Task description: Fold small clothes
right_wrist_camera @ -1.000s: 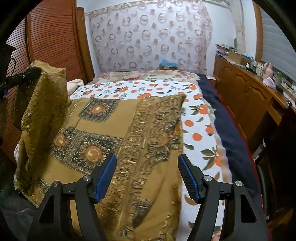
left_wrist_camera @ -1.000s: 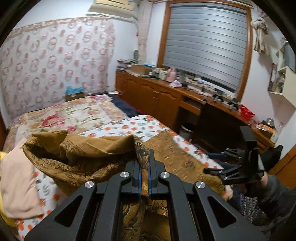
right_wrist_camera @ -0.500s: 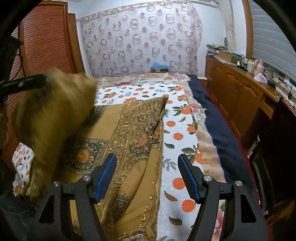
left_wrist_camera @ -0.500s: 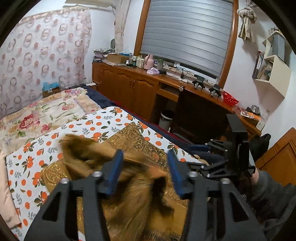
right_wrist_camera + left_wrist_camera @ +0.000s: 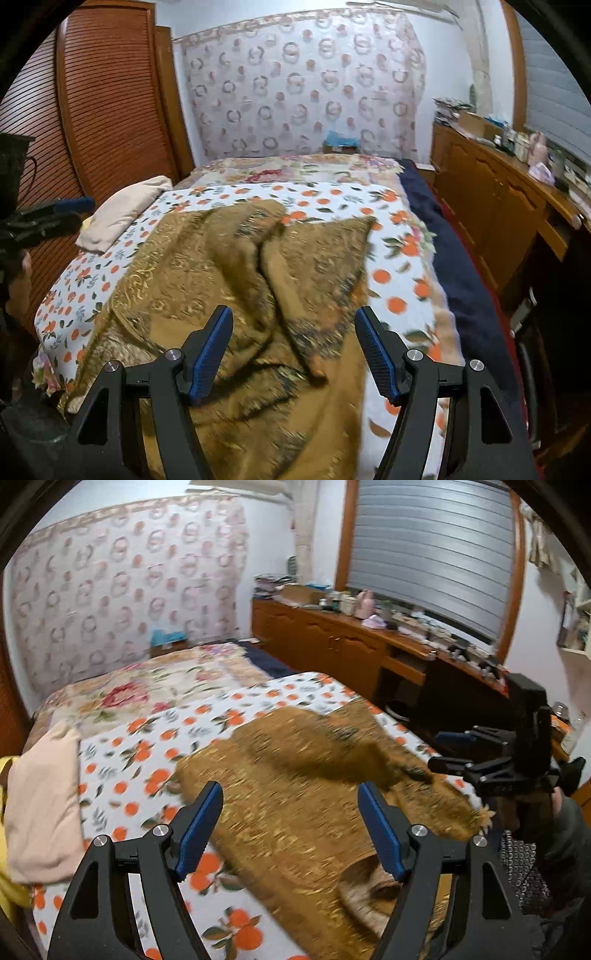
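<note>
A brown-gold patterned cloth (image 5: pixel 280 760) (image 5: pixel 221 277) lies rumpled on the bed, one part thrown over the rest and blurred by motion. My left gripper (image 5: pixel 290 794) hovers over its near edge. Its jaws are opening and nothing is between the blue pads (image 5: pixel 199 823). In the right wrist view the left gripper (image 5: pixel 48 214) shows at the left edge. My right gripper (image 5: pixel 294 314) stands open above the cloth's near end without touching it. From the left wrist view the right gripper (image 5: pixel 491 753) is seen at the right, beyond the cloth's corner.
The bed carries an orange-print sheet (image 5: pixel 147 746) and a flowered blanket behind it. A folded pink cloth (image 5: pixel 40 805) (image 5: pixel 122 210) lies at the bed's left side. A wooden cabinet (image 5: pixel 332 646) runs along the right, a slatted wardrobe (image 5: pixel 92 110) along the left.
My left gripper was shut on the cloth's edge, holding it up. It has opened, and the cloth has dropped and flopped over onto the bed. The right gripper stays open.
</note>
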`<action>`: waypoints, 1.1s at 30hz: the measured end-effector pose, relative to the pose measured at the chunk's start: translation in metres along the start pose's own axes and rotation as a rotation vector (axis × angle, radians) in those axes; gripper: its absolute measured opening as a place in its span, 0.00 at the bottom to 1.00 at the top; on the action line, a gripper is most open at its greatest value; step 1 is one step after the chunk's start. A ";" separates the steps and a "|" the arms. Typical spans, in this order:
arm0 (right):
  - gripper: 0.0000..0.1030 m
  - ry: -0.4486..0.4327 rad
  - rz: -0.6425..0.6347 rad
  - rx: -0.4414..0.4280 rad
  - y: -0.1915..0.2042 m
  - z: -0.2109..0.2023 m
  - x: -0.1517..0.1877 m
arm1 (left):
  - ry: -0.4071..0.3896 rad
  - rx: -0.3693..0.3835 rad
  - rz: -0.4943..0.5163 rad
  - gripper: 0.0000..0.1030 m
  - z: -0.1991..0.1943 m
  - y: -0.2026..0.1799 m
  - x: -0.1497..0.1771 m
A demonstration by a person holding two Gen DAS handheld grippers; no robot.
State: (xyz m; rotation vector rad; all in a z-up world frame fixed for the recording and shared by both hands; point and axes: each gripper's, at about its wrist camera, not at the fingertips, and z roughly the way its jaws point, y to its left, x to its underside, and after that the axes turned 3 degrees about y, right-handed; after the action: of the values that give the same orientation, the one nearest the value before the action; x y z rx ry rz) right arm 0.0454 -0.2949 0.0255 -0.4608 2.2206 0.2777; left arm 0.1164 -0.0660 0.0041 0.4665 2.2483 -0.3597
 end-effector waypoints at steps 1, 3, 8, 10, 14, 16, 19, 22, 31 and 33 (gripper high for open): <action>0.68 0.011 -0.009 -0.003 0.002 0.007 -0.002 | -0.001 -0.009 -0.004 0.74 0.000 0.003 0.002; 0.68 0.037 -0.025 -0.007 0.005 0.021 -0.004 | -0.001 -0.031 -0.015 0.74 0.001 0.008 0.009; 0.68 0.109 -0.044 0.002 0.004 0.056 -0.010 | -0.003 -0.052 -0.025 0.74 0.004 0.014 0.017; 0.68 0.132 -0.039 0.003 0.001 0.066 -0.012 | -0.005 -0.060 -0.023 0.74 0.004 0.015 0.019; 0.57 0.171 -0.049 -0.008 -0.001 0.078 -0.012 | -0.011 -0.061 -0.027 0.74 0.003 0.016 0.022; 0.45 0.190 -0.054 -0.012 -0.002 0.083 -0.011 | -0.013 -0.060 -0.031 0.74 0.002 0.017 0.024; 0.13 0.200 -0.069 -0.053 0.001 0.082 -0.009 | -0.013 -0.058 -0.039 0.74 0.002 0.019 0.026; 0.05 0.151 -0.089 -0.081 0.008 0.063 -0.013 | -0.014 -0.056 -0.054 0.74 0.002 0.024 0.028; 0.04 0.082 -0.101 0.040 -0.001 -0.021 -0.022 | -0.023 -0.046 -0.068 0.74 -0.002 0.028 0.031; 0.10 0.142 -0.103 0.064 -0.011 -0.010 -0.015 | -0.023 -0.039 -0.071 0.74 0.000 0.028 0.030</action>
State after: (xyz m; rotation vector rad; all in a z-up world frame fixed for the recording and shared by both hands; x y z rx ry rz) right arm 0.0522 -0.3045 0.0431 -0.5734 2.3270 0.1221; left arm 0.1101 -0.0346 -0.0221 0.3614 2.2494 -0.3556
